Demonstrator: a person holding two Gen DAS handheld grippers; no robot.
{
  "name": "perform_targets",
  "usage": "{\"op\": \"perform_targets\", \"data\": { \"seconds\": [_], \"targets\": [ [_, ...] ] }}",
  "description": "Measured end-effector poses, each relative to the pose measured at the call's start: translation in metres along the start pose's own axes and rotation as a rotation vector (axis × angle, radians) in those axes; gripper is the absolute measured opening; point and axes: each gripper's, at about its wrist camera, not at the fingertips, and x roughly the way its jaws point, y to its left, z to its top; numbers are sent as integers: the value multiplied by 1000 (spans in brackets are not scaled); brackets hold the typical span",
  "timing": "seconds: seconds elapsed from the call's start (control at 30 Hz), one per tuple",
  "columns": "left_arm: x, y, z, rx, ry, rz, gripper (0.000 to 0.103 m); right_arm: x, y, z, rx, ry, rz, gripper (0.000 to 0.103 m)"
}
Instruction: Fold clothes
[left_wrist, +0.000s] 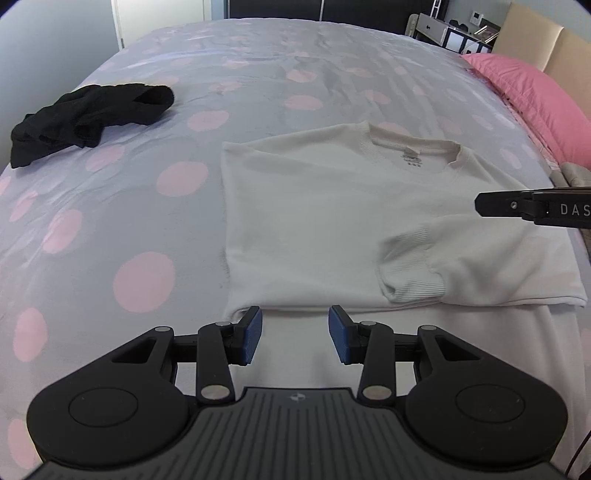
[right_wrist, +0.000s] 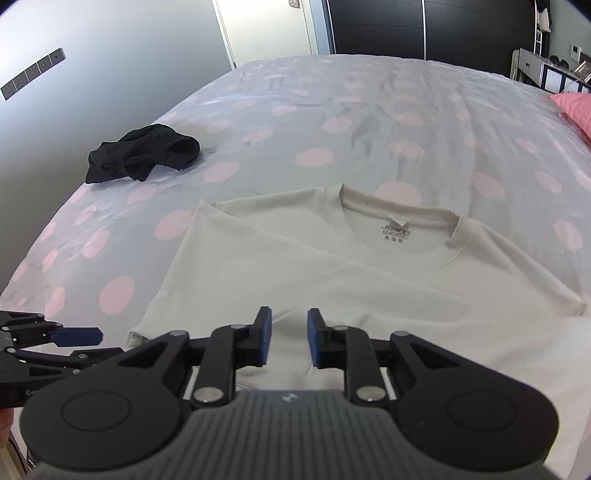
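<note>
A white sweatshirt (left_wrist: 314, 218) lies flat on the bed, collar away from me, sides folded in, a ribbed cuff (left_wrist: 410, 269) resting on its right part. It also shows in the right wrist view (right_wrist: 295, 266). My left gripper (left_wrist: 295, 334) is open and empty just before the shirt's near left hem. My right gripper (right_wrist: 289, 338) is open and empty, low over the shirt's lower middle; its finger (left_wrist: 495, 203) shows at the right edge of the left wrist view. The left gripper's fingertip (right_wrist: 74, 336) shows at the lower left of the right wrist view.
A crumpled black garment (left_wrist: 88, 118) lies at the far left of the bed (left_wrist: 147, 229), also in the right wrist view (right_wrist: 144, 157). A pink pillow (left_wrist: 532, 99) and headboard are at the right. Wall and doors stand behind.
</note>
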Motion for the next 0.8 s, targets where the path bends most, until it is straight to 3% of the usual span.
{"op": "perform_targets", "data": {
  "seconds": [0.27,0.37,0.57,0.6,0.67,0.8],
  "targets": [
    [27,-30,23,18,8,-72,41,-20,-37,-12,-17,21,-91,33],
    [50,-40,35,-3,0,-105,42,-38,-71,-26,-21,34,-154,34],
    [103,-56,45,-24,11,-83,41,-74,-161,-63,56,69,-286,40],
    [112,-59,47,-27,12,-79,40,-78,-179,-69,97,69,-302,40],
    [118,-61,46,-46,-4,-92,6,-84,-214,-82,197,69,-329,41],
    [106,-66,49,-76,-75,-100,0,-82,-256,-103,276,123,-342,41]
  ]
}}
